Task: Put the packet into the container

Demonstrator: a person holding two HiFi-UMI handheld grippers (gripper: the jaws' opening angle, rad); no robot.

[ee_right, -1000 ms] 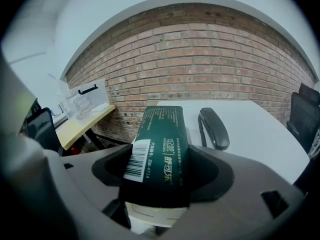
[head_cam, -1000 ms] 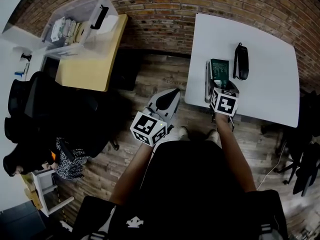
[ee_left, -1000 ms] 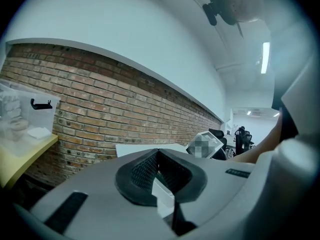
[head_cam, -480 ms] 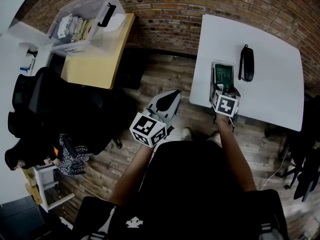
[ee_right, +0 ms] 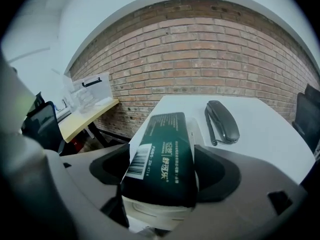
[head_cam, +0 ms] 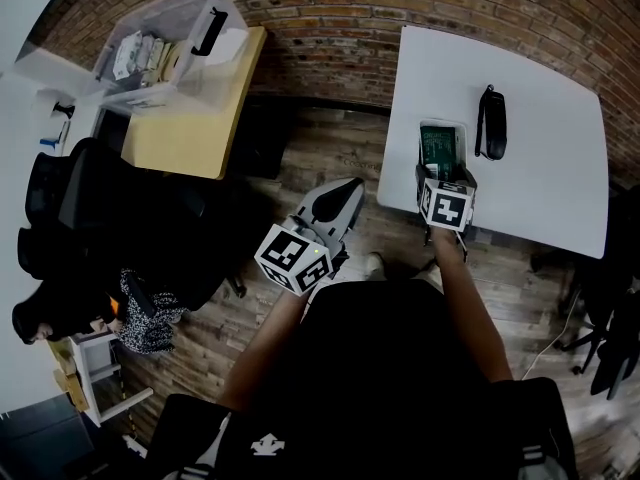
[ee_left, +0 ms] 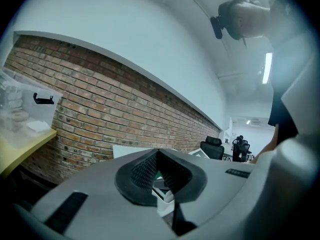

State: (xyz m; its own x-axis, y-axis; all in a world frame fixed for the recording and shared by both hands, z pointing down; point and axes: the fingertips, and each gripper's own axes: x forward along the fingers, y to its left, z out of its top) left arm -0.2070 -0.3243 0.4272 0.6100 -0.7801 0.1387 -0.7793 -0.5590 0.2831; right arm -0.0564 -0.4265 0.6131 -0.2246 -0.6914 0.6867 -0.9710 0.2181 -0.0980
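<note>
A dark green packet (head_cam: 438,145) (ee_right: 162,154) leans with its lower end inside a small white container (head_cam: 446,126) (ee_right: 155,211) near the front edge of the white table (head_cam: 540,188). My right gripper (head_cam: 445,173) (ee_right: 165,174) sits just behind the container and points down at it. Its jaws have just been opening, and the packet lies between them, filling most of the gap. My left gripper (head_cam: 340,193) (ee_left: 158,154) hangs over the wooden floor left of the table, shut and empty.
A black oblong case (head_cam: 489,123) (ee_right: 223,120) lies on the table right of the container. A yellow-topped desk (head_cam: 185,108) with a clear plastic box (head_cam: 165,33) stands at the far left. Black office chairs (head_cam: 90,218) stand at the left. A brick wall (head_cam: 330,8) runs behind.
The right gripper has sunk a little with the packet, whose lower end now sits in the white container. The left gripper has hardly moved.
</note>
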